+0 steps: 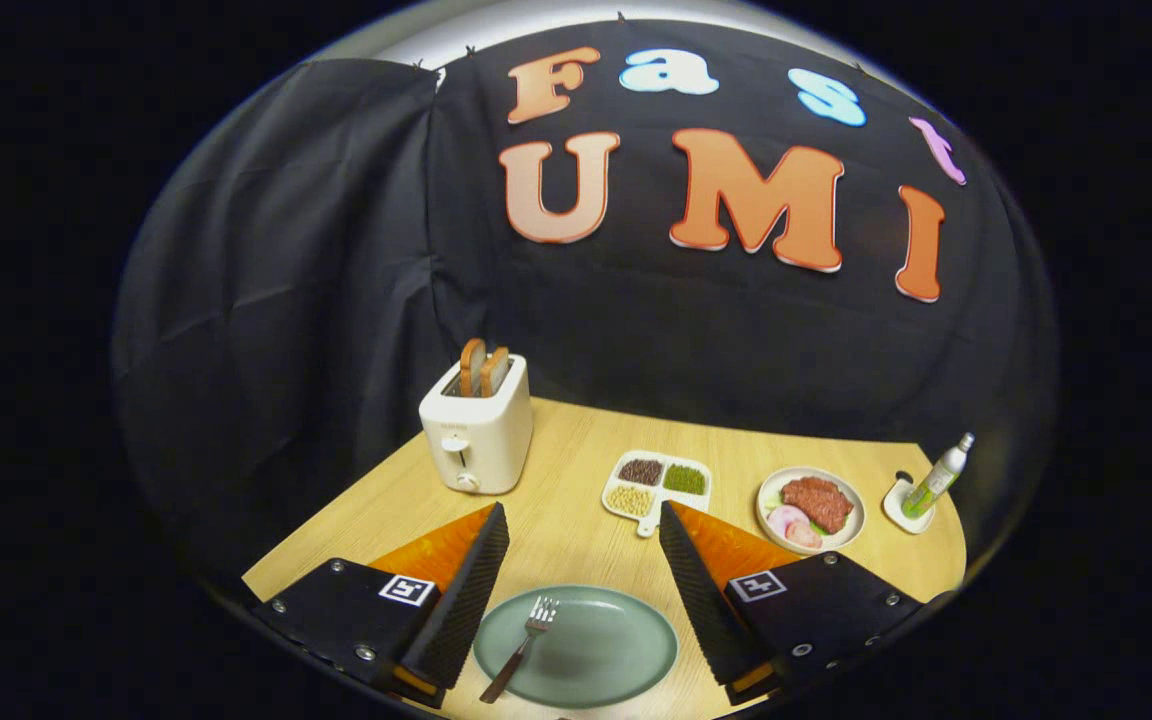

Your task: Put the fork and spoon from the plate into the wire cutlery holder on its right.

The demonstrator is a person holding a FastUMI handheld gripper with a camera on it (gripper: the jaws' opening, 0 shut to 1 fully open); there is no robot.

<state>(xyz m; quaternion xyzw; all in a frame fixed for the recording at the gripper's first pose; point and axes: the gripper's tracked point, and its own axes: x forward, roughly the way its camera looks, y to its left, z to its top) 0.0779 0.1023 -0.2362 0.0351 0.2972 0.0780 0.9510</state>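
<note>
The gripper (584, 525) is wide open and holds nothing. The fork (524, 645) lies on the green plate (616, 655), down between the fingers. The pick-up seems not begun. Next it should dip down and pinch the fork's handle.

The hand-held gripper (584, 560) hangs with its fingers spread wide, gripping nothing. Between them, on the light wooden desk (556, 500), sits a round grey-green plate (601, 650) with a metal fork (521, 650) lying on its left part. Beyond the fingers stand a cream toaster (476, 432) holding two bread slices, a white divided tray (656, 485) of grains, a plate of meat (811, 508) and a green spray bottle (939, 477).
</note>
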